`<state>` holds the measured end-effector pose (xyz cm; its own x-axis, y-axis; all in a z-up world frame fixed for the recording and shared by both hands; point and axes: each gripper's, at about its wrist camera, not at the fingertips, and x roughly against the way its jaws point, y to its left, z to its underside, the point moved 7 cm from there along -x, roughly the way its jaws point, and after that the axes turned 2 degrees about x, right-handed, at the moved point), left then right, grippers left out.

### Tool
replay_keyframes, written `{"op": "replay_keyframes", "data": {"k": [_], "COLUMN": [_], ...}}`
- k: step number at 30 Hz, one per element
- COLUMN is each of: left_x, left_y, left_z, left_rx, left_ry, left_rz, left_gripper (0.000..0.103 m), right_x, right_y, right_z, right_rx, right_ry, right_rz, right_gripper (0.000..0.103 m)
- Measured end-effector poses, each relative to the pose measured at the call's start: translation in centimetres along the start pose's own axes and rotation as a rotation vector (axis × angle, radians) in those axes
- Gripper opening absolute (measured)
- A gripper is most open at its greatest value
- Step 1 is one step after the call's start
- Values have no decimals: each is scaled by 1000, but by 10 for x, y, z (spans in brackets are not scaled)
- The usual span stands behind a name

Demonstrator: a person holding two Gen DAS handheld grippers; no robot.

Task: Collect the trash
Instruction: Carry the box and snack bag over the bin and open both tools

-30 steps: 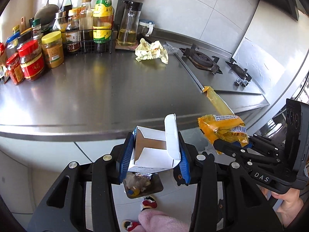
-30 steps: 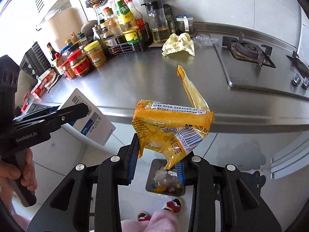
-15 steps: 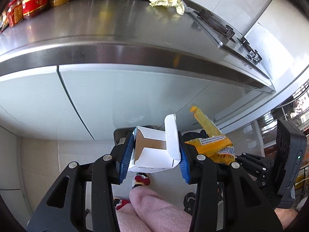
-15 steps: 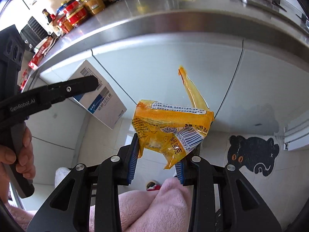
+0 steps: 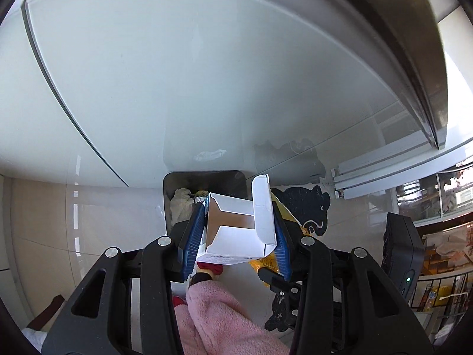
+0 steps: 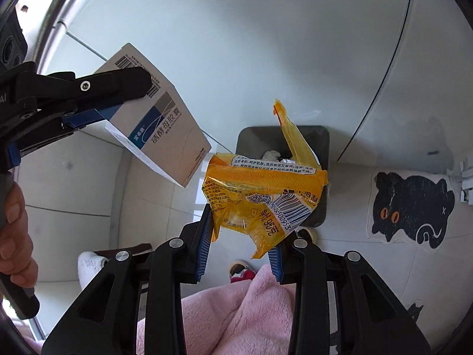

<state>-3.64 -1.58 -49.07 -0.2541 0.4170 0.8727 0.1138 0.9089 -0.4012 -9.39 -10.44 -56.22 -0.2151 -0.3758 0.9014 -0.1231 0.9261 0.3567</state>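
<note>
Two pieces of trash hang above the grey bin [image 6: 323, 148] on the floor by the white cabinet. The left gripper [image 5: 235, 233] has its jaws closed partway on an open white box [image 5: 236, 236], pressing on its two side walls. The right gripper [image 6: 241, 236] pinches the lower part of a yellow wrapper [image 6: 263, 195] in the same way. I think the box is light, empty cardboard that would crush under a hard squeeze, so the flat sides are the right place to hold. The wrapper looks thin, crinkly and slippery; its bunched middle gives the safest hold. The box has a barcode and blue Chinese writing. The wrapper shows a barcode, small Chinese print and "95克".
</note>
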Motion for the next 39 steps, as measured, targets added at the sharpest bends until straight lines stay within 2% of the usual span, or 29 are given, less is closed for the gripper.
{"op": "replay_keyframes", "data": {"k": [6,13,14,17,21,29,31,35,39], "left_x": [-50,-87,-90,-94,-94,-59,-43,0,55], "left_y": [16,25,27,30,32,27,23,19,8], "left_z": [2,1,1,-2,-7,-17,-16,-14,-20], "left_rx": [18,39,46,67,67,59,44,17,4], "left_ry": [45,85,91,106,108,67,52,9,-57], "left_rz": [-14,-27,-22,-30,-40,-54,-66,-86,-95], "left_gripper": [41,42,42,44,47,58,65,73,82], "right_x": [-44,-73,-75,-76,-72,-37,-21,24,73], "right_y": [-17,-27,-29,-34,-36,-30,-28,-16,-3], "right_z": [-1,-5,-5,-6,-9,-23,-28,-35,-38], "right_rx": [-24,-12,-20,-40,-44,-41,-40,-45,-43], "right_ry": [42,74,79,75,77,52,30,-22,-74], "right_rz": [3,12,14,26,43,52,53,63,58], "right_gripper": [35,39,48,68,72,78,82,92,93]}}
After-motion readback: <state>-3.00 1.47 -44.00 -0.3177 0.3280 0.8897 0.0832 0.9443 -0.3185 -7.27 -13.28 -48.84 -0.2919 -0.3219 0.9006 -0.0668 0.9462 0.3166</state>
